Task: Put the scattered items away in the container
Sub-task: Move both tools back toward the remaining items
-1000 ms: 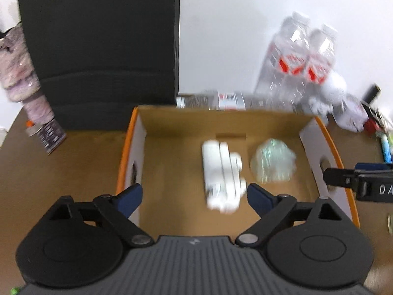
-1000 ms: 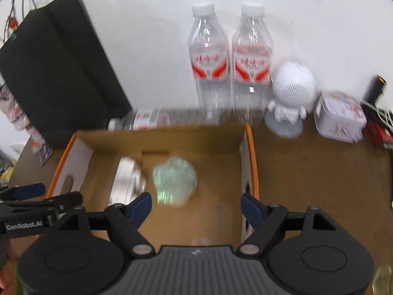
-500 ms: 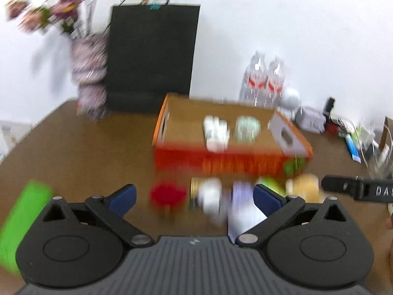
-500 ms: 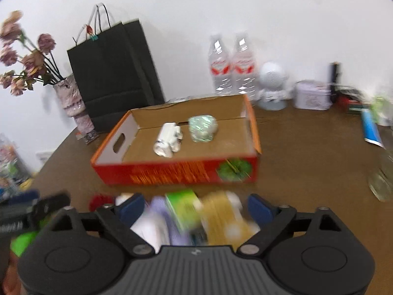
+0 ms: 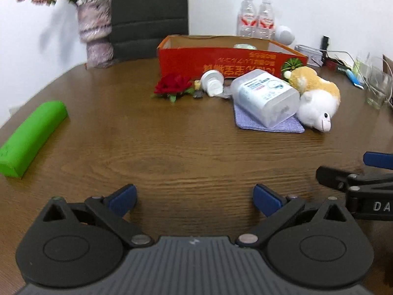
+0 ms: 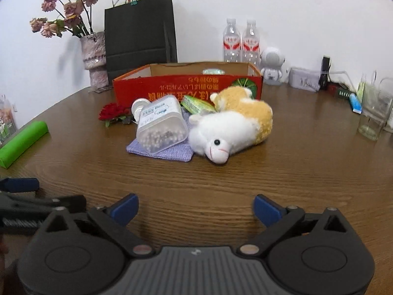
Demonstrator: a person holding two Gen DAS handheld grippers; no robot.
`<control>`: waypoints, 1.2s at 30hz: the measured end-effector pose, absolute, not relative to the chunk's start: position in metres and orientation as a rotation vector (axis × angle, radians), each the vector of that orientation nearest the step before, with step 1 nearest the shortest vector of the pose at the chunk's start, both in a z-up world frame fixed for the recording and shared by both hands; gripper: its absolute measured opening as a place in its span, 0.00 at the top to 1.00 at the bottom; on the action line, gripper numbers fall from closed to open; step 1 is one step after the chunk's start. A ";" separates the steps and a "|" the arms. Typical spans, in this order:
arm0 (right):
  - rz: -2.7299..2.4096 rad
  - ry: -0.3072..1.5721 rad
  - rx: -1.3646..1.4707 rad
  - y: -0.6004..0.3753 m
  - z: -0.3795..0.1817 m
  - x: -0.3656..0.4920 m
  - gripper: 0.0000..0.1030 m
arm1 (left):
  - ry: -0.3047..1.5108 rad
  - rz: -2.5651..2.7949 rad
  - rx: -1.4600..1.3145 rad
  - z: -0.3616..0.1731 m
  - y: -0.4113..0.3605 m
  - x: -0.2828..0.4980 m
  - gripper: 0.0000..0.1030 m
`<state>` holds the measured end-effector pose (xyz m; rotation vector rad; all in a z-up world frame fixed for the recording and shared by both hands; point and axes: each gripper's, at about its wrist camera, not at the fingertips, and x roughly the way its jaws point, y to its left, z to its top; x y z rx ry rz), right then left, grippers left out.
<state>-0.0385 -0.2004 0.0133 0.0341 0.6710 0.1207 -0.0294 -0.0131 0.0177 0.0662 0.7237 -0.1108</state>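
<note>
Two sets of blue-padded fingers stand spread wide with only bare wood between them: the left gripper (image 5: 194,195) is released and grasping nothing, and the right gripper (image 6: 195,207), whose jaws have just been opening, is likewise empty. Both hover low over the near edge of the wooden table (image 6: 294,172), side by side, each showing at the edge of the other's view. Out past the fingertips, toward the middle of the table, lies the scatter: a clear plastic jar (image 6: 161,125) tipped on its side atop a lavender cloth (image 6: 169,153), a white and tan plush animal (image 6: 235,127) touching the jar's right side, a green packet (image 6: 197,105) wedged behind them, a white cap (image 5: 212,82) and a red rose (image 5: 173,84) to the left. Just behind this pile stands the red cardboard box (image 6: 186,91), the container, open-topped, with one pale round thing just showing above its front wall. A green foam block (image 5: 30,135) lies well apart by the left edge. Along the far edge stand a vase of dried flowers (image 6: 94,54), a black paper bag (image 6: 140,32), two water bottles (image 6: 240,40) and a small white robot figure (image 6: 272,65).
</note>
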 end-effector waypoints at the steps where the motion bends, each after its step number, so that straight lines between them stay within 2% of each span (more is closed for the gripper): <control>1: 0.110 0.682 0.030 -0.200 0.012 -0.037 0.00 | 0.725 -0.119 0.059 0.016 -0.013 -0.030 0.00; 36: 0.060 0.700 -0.009 -0.196 0.009 -0.038 0.00 | 0.710 -0.095 0.040 0.014 -0.016 -0.028 0.00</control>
